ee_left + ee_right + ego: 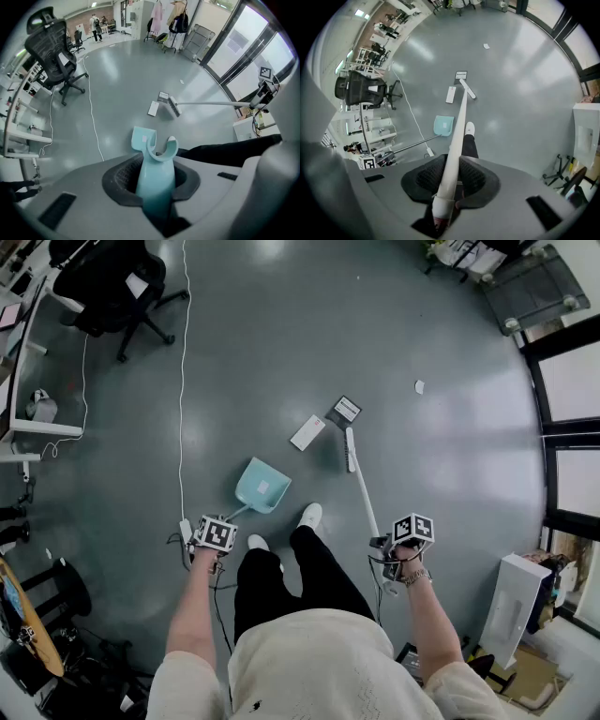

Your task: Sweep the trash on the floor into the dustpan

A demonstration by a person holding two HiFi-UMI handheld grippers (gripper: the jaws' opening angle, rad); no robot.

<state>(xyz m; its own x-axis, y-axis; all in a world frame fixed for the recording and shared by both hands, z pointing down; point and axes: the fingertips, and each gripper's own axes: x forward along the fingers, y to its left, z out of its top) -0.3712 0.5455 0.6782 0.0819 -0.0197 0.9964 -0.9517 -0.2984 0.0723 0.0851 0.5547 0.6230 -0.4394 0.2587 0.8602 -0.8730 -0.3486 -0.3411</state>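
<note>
- On the floor (281,324) ahead of the shoes (309,515), the dustpan (263,485) is being held low by its teal handle. The left gripper (157,183) is being kept clenched around that handle.
- The broom (361,488) is being grasped by its white pole in the right gripper (447,180), with the jaws pressed onto it. Its brush head is lying just beside the trash.
- The trash is lying beyond the pan: a white card (307,432) and a labelled piece (346,409) are near each other, and a small scrap (419,386) is well apart, further out.
- The step is probably best being done with short pulls towards the pan. The pan lip should be pressed flat to the floor, since thin cards are likely to be pushed underneath it.
- The far scrap is likely best being gathered to the others first.
- The floor is looking smooth, grey and glossy, so flat pieces may be sliding easily.
- The room is being shared with an office chair (108,277), a white cable (182,381) trailing left of the pan, and windows (572,381) at the right.
</note>
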